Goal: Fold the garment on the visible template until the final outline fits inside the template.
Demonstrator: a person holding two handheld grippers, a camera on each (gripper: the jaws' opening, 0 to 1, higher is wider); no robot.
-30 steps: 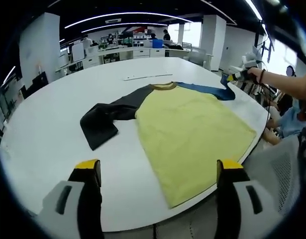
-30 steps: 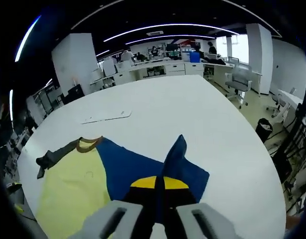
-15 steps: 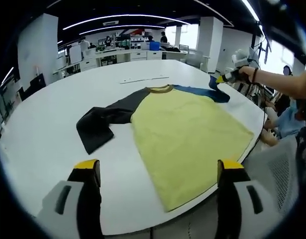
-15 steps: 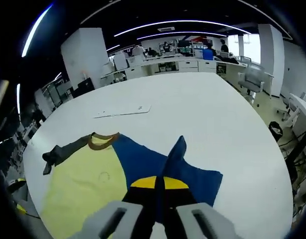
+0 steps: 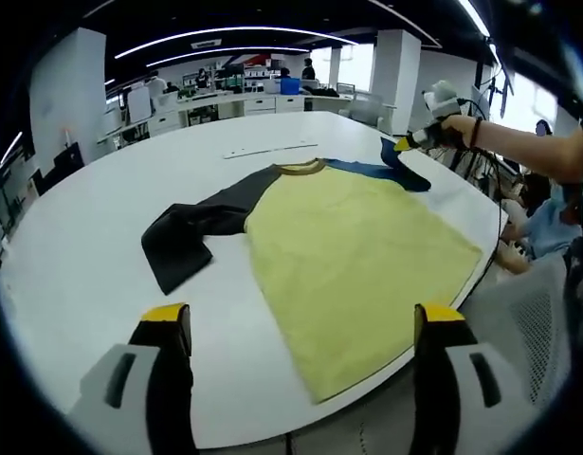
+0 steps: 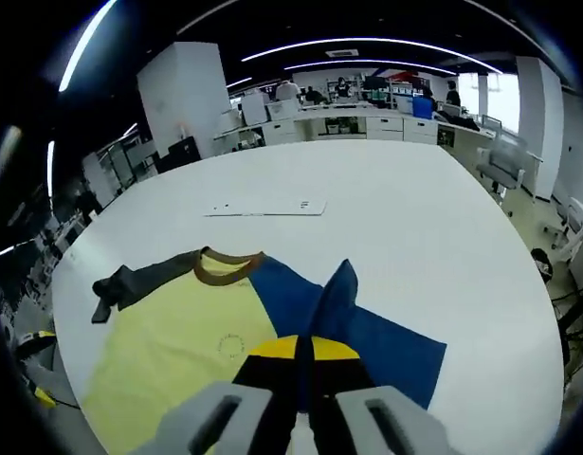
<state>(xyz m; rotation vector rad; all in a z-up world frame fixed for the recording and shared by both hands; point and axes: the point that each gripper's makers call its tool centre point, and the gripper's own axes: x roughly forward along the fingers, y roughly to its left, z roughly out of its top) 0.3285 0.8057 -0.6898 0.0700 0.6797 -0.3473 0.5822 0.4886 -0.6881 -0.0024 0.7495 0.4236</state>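
Observation:
A T-shirt lies flat on the round white table (image 5: 82,237): yellow body (image 5: 357,256), brown collar (image 5: 305,168), dark grey sleeve (image 5: 182,242) spread to the left. My left gripper (image 5: 302,318) hovers open over the near table edge, short of the hem, with nothing between its fingers. My right gripper (image 6: 305,349) is shut on the blue sleeve (image 6: 337,296), which stands up as a fold between its jaws. In the left gripper view, a hand holds that right gripper (image 5: 411,142) just above the blue sleeve (image 5: 386,171) at the shirt's far right shoulder.
A flat white strip (image 5: 272,149) (image 6: 264,208) lies on the table beyond the collar. The table edge (image 5: 481,270) runs close by the shirt's right side, with a seated person (image 5: 547,227) beyond it. Office desks and chairs (image 6: 504,161) stand in the background.
My right gripper has carried the lifted blue sleeve inward, toward the collar and the yellow body. The left gripper has stayed open near the hem, with only a slight shift in its view.

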